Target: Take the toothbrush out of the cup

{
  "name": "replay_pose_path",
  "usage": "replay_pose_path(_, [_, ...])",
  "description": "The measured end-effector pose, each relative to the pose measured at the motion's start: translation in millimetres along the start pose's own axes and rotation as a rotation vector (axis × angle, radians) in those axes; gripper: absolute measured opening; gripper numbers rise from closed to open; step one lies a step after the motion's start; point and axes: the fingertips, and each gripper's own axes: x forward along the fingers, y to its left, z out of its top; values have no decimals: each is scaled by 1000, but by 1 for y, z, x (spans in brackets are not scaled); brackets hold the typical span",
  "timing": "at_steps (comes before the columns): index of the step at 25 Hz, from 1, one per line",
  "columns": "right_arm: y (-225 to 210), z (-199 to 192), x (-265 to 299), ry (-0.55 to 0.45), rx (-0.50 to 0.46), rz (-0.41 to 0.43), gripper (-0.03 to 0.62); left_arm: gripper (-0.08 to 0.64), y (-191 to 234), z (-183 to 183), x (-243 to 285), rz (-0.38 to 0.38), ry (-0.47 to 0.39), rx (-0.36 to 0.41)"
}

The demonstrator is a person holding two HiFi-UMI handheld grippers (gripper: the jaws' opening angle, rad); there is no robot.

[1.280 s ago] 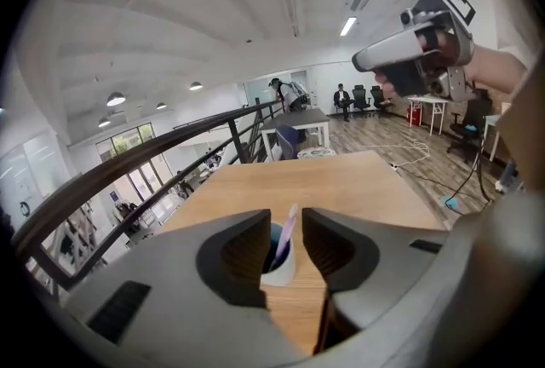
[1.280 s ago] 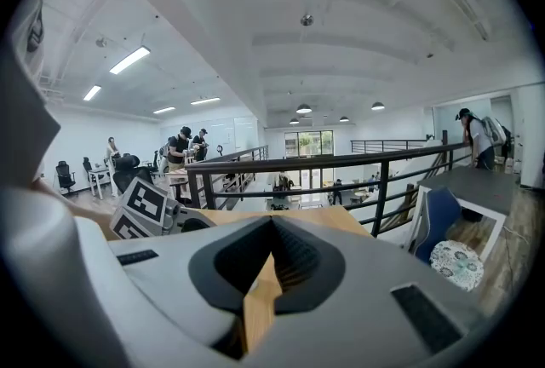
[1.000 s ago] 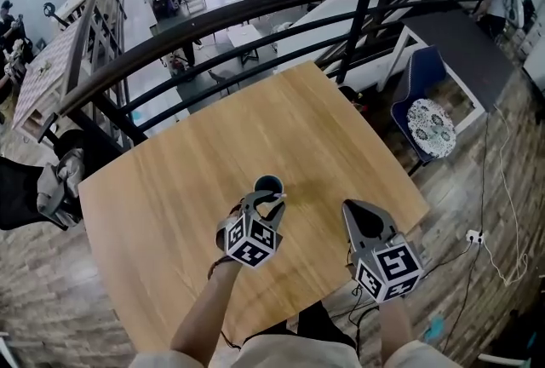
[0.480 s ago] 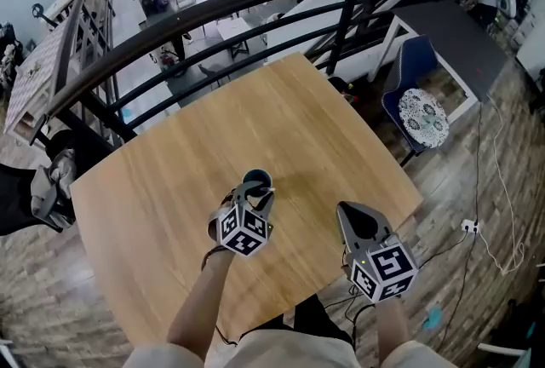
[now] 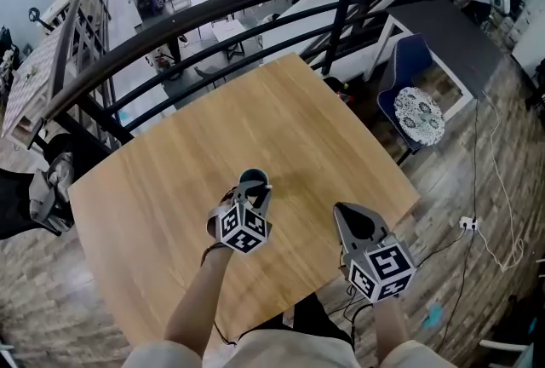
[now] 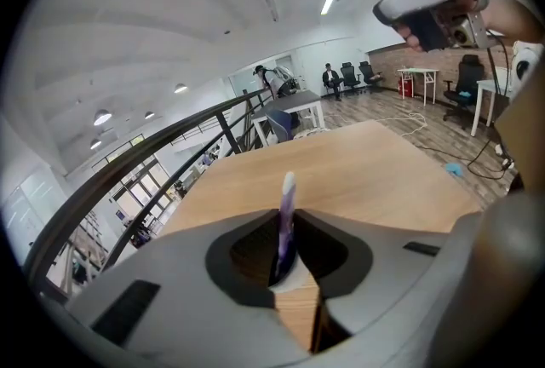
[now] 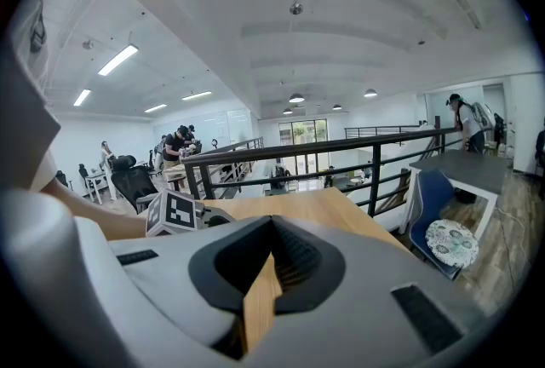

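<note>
A pale wooden desk (image 5: 281,111) stands on a mezzanine with a plank floor (image 5: 464,187). A dark metal railing (image 5: 255,7) curves past it at 12 o'clock, and beyond the railing a lower hall with doors, tables and a few people shows. At 2 o'clock from the desk is a blue chair (image 5: 407,68) with a patterned round cushion (image 5: 418,115), and a white cable (image 5: 494,226) trails over the floor at 3 o'clock. The dark cup (image 5: 254,176) stands upright toward the desk's near side. The left tongs (image 5: 255,194) reach it from 6 o'clock; they have just been closing and now pinch the purple toothbrush (image 6: 286,213), which stands upright in the cup. The right tongs (image 5: 341,209), at 4 o'clock from the cup and well apart from it, are closed and empty above the desk's near edge.
</note>
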Motion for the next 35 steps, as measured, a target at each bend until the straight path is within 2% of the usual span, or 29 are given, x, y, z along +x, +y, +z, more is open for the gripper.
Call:
replay_pose_path(8, [-6,3,-12,-12,26,-15,-3,77,0,10,-6,16,0,46])
replay_pose_path(20, [-10,18,-32,-48,15,-45,-3,77,5,51,-33,86,-40,163])
replay_pose_path(27, [-5,38,-45,-91,-15,-50,-3,77,6,71,-57,165,-29,333])
replay_pose_path(35, [11,56,-46,-116,-52,-26,-3,74,11,87,-88,230,-11,459])
